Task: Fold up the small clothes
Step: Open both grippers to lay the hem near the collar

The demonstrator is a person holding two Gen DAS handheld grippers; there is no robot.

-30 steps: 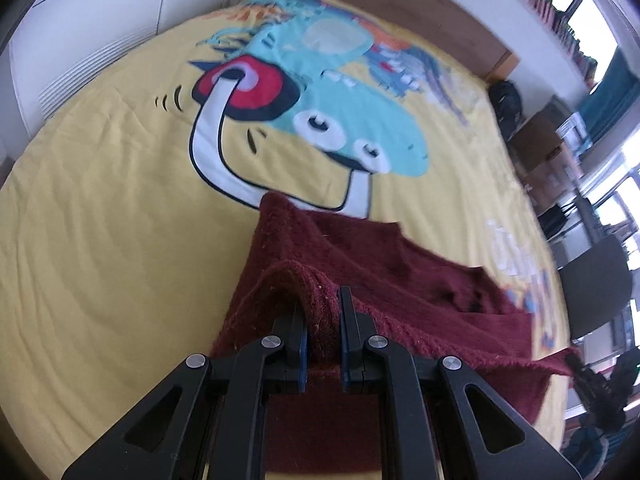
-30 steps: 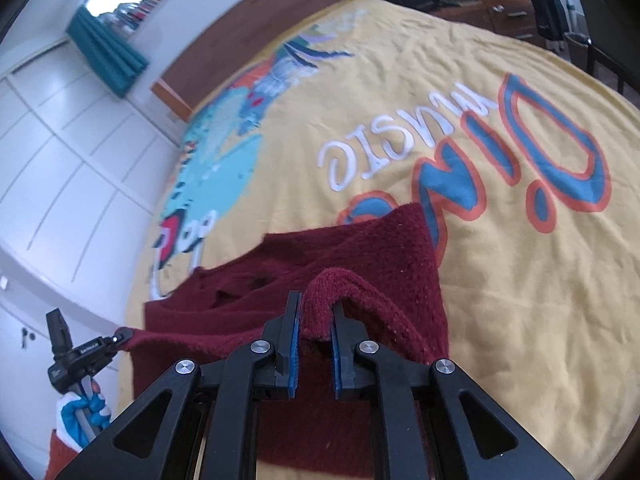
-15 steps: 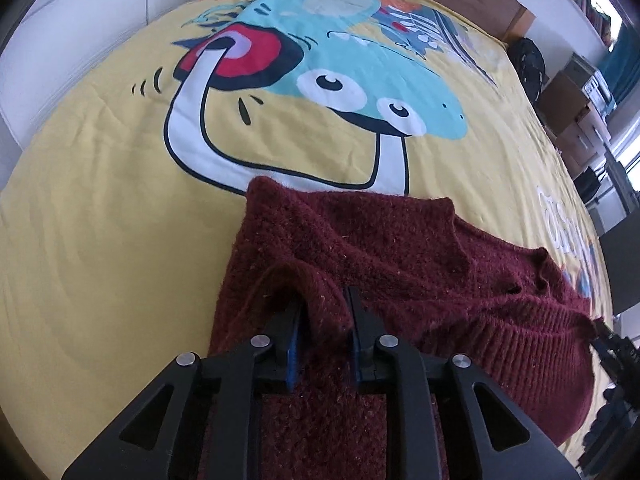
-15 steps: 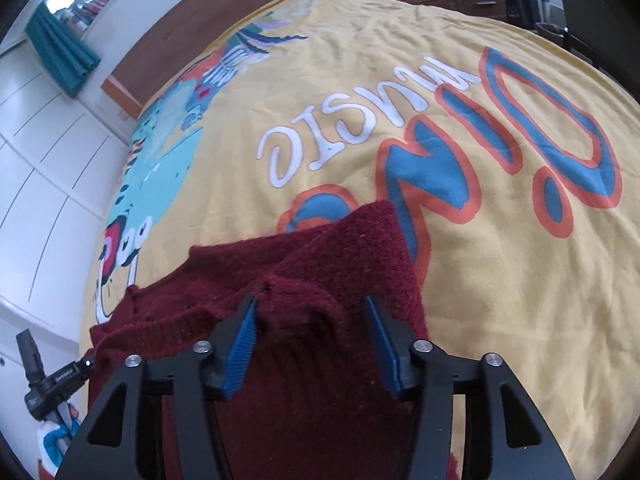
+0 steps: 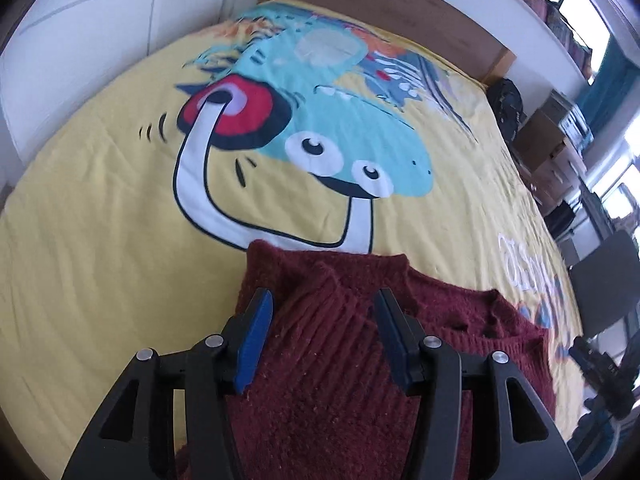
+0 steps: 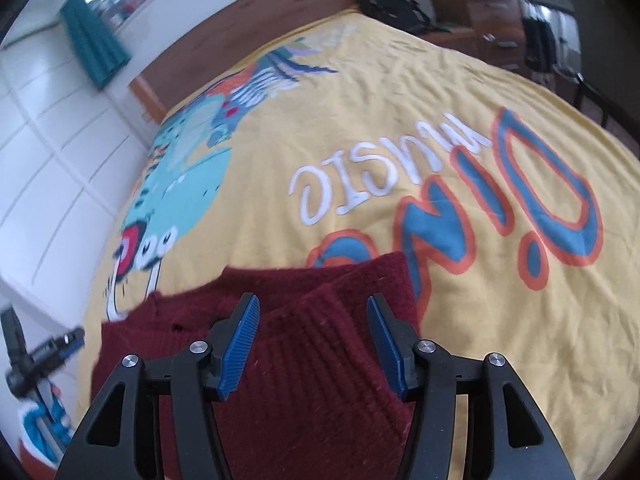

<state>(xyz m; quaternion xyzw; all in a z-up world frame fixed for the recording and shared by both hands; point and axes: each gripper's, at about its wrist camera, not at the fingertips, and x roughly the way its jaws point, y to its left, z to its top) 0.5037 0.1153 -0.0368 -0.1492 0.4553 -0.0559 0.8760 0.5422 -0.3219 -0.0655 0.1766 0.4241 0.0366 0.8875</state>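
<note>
A dark red knitted sweater [image 5: 320,380] lies folded on the yellow cartoon bedspread [image 5: 100,240], its ribbed hem laid over the lower layer. My left gripper [image 5: 324,296] hovers just above the sweater's left part with its jaws opening. The knit shows between the blue pads [image 5: 256,332] but they do not press on it. In the right wrist view the same sweater [image 6: 312,384] lies under my right gripper [image 6: 312,300], whose jaws are also opening. Its pads [image 6: 240,344] stand apart from the ribbed fold.
A wooden headboard [image 5: 400,12] and white wardrobe doors [image 5: 100,12] bound the bed's far and left sides. A black backpack [image 6: 392,0], drawers and a dark chair [image 5: 608,280] stand beyond the right edge. Yellow bedspread [image 6: 400,100] stretches beyond the sweater.
Both grippers were shut on a pinched fold of the sweater. They have let go and spread their jaws, and the knit now lies flat beneath them.
</note>
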